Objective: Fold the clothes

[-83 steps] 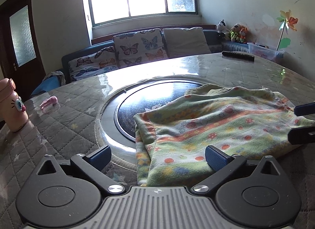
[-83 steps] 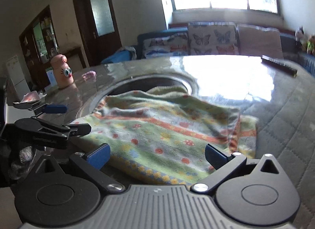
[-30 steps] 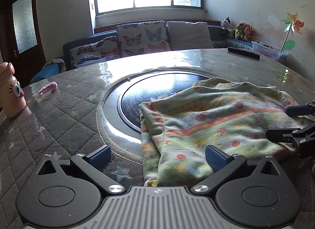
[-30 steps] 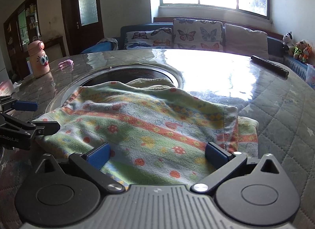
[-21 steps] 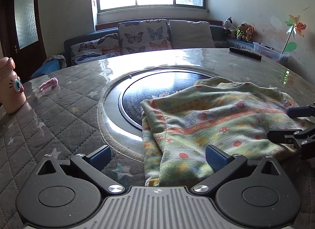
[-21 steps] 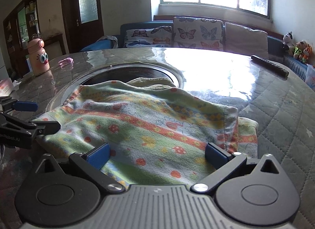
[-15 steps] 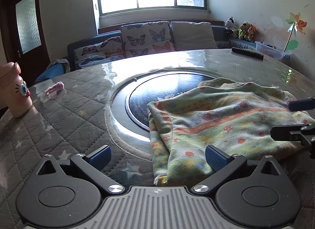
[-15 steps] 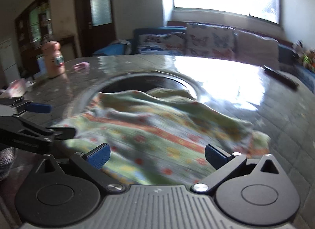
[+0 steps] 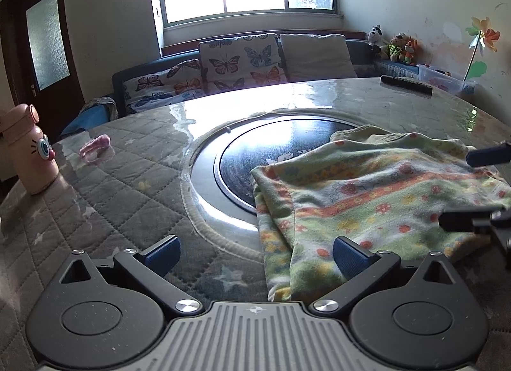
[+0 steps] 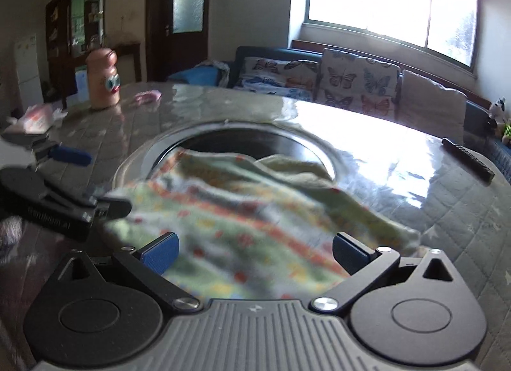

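A folded green flowered garment (image 9: 377, 198) lies on the round table, partly over the dark glass turntable (image 9: 281, 150). My left gripper (image 9: 255, 251) is open, its right finger over the garment's near left corner, nothing held. My right gripper (image 10: 254, 248) is open just above the garment (image 10: 255, 211), which looks blurred in the right wrist view. The right gripper's fingers (image 9: 472, 221) show at the right edge of the left wrist view, the left gripper's fingers (image 10: 105, 205) at the left of the right wrist view.
A pink cartoon bottle (image 9: 30, 154) and a small pink object (image 9: 95, 145) stand at the table's left. A black remote (image 9: 405, 83) lies at the far right. A sofa with butterfly cushions (image 9: 239, 61) is behind the table. The quilted table cover (image 9: 111, 198) surrounds the turntable.
Both grippers stayed open at the garment's near edge. The left view shifted left, so the garment sits further right. The right gripper swung, its view now blurred and tilted.
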`<state>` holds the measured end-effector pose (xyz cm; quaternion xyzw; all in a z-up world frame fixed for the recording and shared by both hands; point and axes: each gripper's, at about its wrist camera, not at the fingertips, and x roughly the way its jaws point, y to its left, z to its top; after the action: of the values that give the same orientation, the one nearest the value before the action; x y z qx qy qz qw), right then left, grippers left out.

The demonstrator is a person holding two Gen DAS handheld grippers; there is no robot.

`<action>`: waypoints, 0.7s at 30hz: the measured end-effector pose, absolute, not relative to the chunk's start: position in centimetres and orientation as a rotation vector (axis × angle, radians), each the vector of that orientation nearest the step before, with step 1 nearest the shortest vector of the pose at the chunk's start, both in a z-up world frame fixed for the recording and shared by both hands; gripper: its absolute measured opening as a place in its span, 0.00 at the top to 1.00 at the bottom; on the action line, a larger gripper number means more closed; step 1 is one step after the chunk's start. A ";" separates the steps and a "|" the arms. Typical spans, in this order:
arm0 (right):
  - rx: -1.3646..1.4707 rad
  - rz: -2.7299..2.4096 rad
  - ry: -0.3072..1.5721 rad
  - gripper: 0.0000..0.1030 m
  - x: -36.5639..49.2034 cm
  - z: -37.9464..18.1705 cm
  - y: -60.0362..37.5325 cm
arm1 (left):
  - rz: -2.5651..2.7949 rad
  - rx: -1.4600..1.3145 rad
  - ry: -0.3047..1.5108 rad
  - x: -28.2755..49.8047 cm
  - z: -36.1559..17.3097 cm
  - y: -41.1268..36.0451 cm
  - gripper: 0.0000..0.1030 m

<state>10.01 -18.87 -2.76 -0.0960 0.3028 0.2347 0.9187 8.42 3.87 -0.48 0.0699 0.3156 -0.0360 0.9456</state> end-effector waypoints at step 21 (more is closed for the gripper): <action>-0.023 0.446 0.760 0.00 18.4 -3.2 -20.8 | -0.084 0.188 0.690 16.5 -0.2 1.5 0.00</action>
<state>18.44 -20.79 -3.23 -0.0113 0.3676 0.2159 0.9045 16.48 1.48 -0.24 0.0921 0.3377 -0.0412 0.9358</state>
